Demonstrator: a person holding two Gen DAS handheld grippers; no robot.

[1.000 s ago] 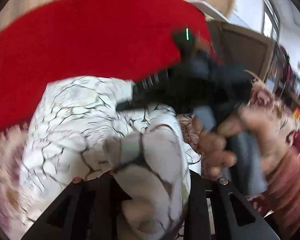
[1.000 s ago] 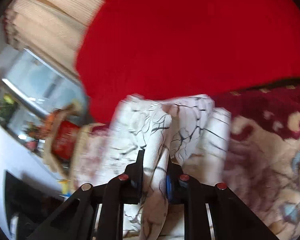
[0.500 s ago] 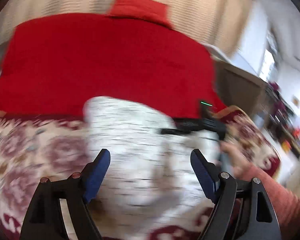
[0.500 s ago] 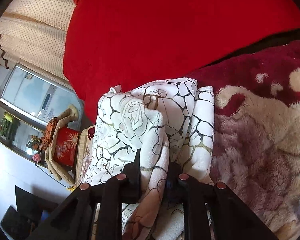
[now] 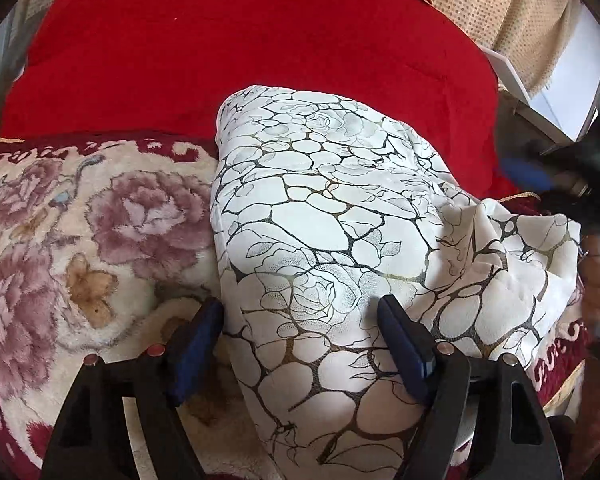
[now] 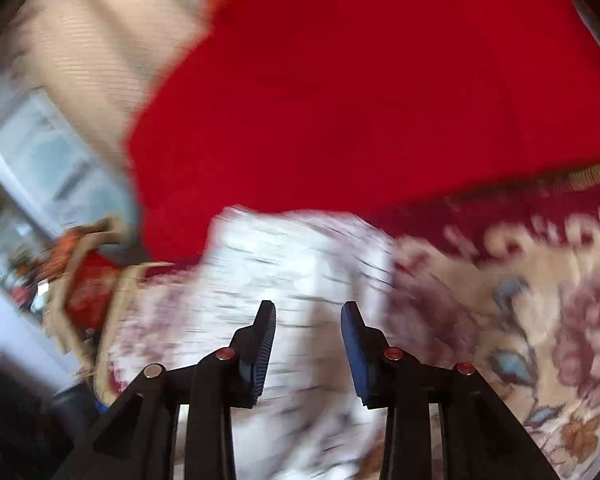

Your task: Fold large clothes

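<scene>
Garment [image 5: 332, 240]: lies ahead; left gripper [image 5: 300, 344] fingers apart, straddling its near edge; right gripper [image 6: 308, 344] above, just opened, empty.

A lived-in home, likely a bedroom or sitting room — a plush floral blanket [image 5: 80, 240] spreads under a big red cushion [image 5: 240, 40], dotted beige curtains [image 5: 512, 12] hang behind, and a window [image 6: 56, 168] sits beside cluttered shelves.
</scene>
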